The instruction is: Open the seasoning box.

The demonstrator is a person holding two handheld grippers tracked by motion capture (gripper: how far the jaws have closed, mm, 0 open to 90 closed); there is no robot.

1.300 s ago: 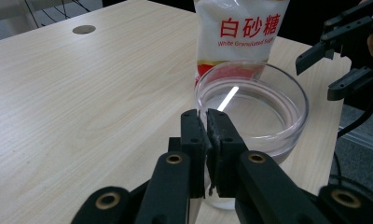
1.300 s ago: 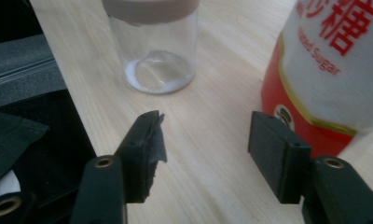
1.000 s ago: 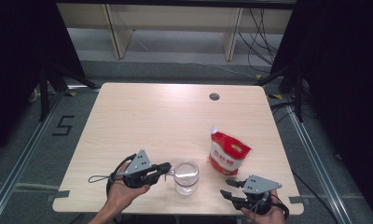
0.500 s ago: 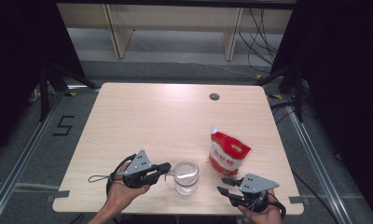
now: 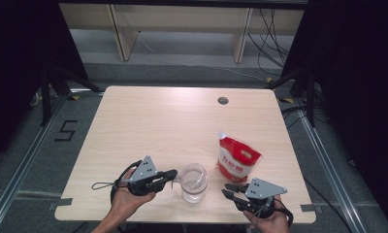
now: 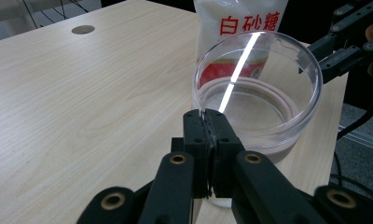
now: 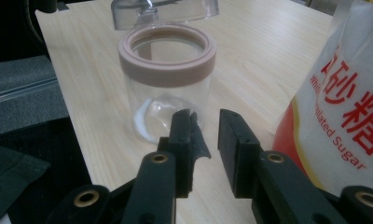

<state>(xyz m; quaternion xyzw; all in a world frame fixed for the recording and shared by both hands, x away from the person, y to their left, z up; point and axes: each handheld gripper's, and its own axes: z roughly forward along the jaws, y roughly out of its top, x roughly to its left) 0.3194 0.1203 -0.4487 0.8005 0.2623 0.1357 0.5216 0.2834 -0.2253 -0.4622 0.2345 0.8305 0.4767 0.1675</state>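
Clear plastic lid (image 6: 258,88) sits pinched at its near rim between the jaws of the left tool (image 6: 208,122), which are pressed together on the thin wall; the lid is lifted, open side up, just above the jar. In the right gripper view the jar (image 7: 166,79), clear glass with a pinkish collar around its mouth, stands on the counter (image 7: 250,56) straight ahead of the right tool (image 7: 204,116), whose jaws stand a little apart with nothing between them. Just to that tool's right rises the sugar bag (image 7: 348,107), red and white with printed characters, close beside the jar. In the high view the bag (image 5: 238,158) stands beyond the right tool (image 5: 231,190), and farther off a small round hole (image 5: 223,100) marks the counter's far side.
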